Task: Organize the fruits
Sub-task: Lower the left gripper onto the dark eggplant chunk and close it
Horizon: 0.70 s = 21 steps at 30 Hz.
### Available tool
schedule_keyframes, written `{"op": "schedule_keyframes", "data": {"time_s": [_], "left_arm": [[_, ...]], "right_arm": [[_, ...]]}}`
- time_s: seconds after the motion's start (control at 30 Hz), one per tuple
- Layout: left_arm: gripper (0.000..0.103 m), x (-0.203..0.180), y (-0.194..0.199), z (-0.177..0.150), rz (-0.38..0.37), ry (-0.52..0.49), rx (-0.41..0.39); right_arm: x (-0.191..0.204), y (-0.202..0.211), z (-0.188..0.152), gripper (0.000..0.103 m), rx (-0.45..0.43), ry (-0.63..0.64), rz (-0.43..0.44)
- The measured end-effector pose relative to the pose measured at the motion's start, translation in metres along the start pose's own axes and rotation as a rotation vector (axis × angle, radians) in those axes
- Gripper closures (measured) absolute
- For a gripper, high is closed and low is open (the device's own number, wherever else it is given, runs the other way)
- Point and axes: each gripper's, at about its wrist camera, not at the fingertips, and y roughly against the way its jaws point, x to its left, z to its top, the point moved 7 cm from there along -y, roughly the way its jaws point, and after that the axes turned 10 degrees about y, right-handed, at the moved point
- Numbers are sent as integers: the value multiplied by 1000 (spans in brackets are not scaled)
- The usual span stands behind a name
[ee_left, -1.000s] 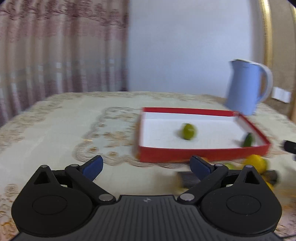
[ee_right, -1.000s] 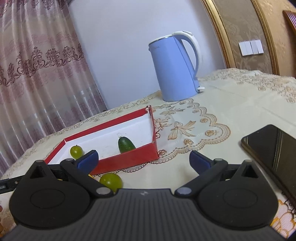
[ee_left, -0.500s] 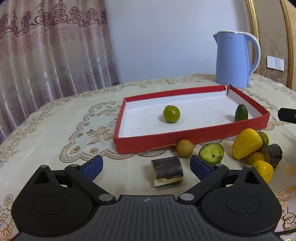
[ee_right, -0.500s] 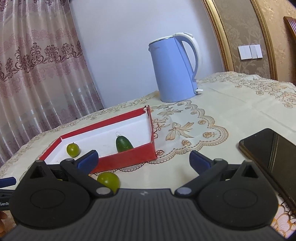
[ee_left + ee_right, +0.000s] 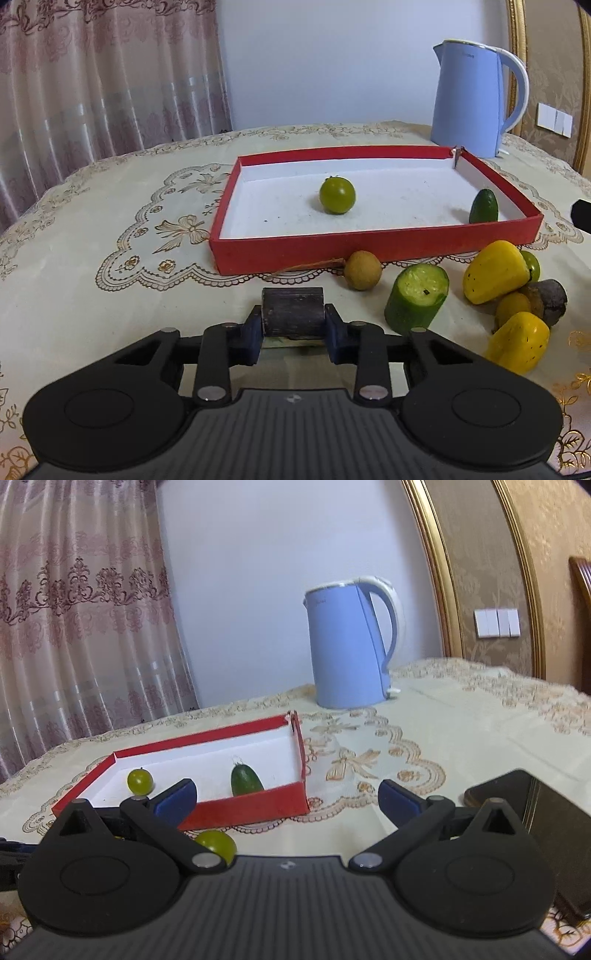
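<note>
From the left wrist camera, the left gripper (image 5: 293, 328) has just been closing and its blue pads now clamp the dark, block-shaped cut piece of fruit (image 5: 292, 311) from both sides, in front of the shallow red cardboard tray with a white floor (image 5: 376, 245), on the cream embroidered tablecloth (image 5: 110, 236). Inside the tray sit a round green fruit (image 5: 337, 194) near the middle and a small dark green cucumber end (image 5: 483, 206) against the right wall. Just in front of the tray lie a small tan round fruit (image 5: 362, 270), a cut green cucumber stub (image 5: 417, 297), two yellow pepper-like fruits (image 5: 495, 271) and a dark brown chunk (image 5: 549, 297), close together. Behind the tray's right corner stands a pale blue electric kettle (image 5: 471, 98); faint writing near its rim is too small to read. From the right wrist camera, the right gripper (image 5: 288, 797) has its fingers spread wide with nothing between them, and hangs in front of the tray's near wall. A green round fruit (image 5: 217, 843) lies just in front of the tray, and a black smartphone (image 5: 535, 830) rests well to the tray's right.
</note>
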Motion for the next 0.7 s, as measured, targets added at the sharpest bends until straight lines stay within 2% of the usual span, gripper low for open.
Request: {"op": "schedule_keyframes", "data": {"time_s": [0.13, 0.27, 0.4, 0.5, 0.6, 0.7], "left_arm": [[71, 11, 2, 7, 20, 23, -21], [71, 28, 3, 18, 113, 31, -83], [71, 44, -6, 20, 157, 70, -80], [71, 48, -12, 17, 146, 89, -51], [71, 49, -10, 17, 141, 87, -61], [71, 48, -12, 16, 139, 84, -55]], "right_arm": [[5, 10, 4, 0, -54, 32, -1], [13, 14, 5, 0, -67, 76, -13], [17, 19, 6, 0, -77, 98, -18], [18, 25, 6, 0, -72, 118, -9], [18, 32, 6, 0, -57, 133, -13], [23, 41, 6, 0, -45, 122, 58]]}}
